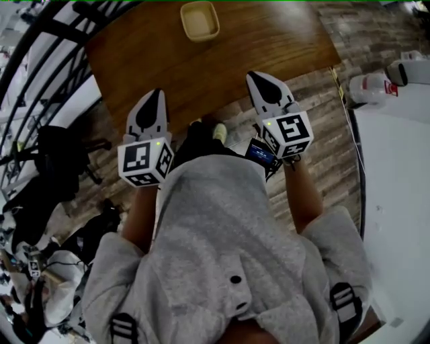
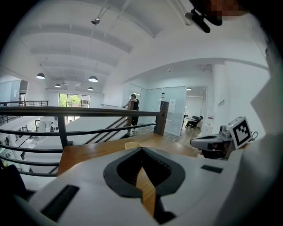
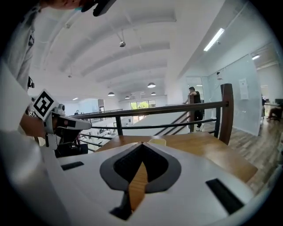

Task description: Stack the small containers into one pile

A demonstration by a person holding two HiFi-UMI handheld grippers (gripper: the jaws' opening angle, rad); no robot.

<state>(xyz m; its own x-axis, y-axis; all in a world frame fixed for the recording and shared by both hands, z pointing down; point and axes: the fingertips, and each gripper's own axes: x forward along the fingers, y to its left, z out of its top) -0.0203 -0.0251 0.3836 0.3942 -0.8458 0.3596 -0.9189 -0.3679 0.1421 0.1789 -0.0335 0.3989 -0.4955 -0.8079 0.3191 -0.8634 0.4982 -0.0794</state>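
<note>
One small beige container (image 1: 199, 20) stands at the far edge of the brown wooden table (image 1: 269, 40); it is the only container I see. It shows small beyond the jaw tips in the left gripper view (image 2: 132, 145) and in the right gripper view (image 3: 157, 141). My left gripper (image 1: 158, 94) and right gripper (image 1: 254, 76) hover side by side at the table's near edge, well short of the container. Both are shut, jaws pressed together with nothing between them. Each gripper appears in the other's view: the right gripper (image 2: 221, 141) and the left gripper (image 3: 66, 126).
A black metal railing (image 2: 88, 112) runs behind and to the left of the table. White bottles (image 1: 373, 87) stand on a white counter (image 1: 396, 201) to the right. Dark bags (image 1: 47, 161) lie on the wood floor at the left. A person (image 2: 132, 108) stands far off.
</note>
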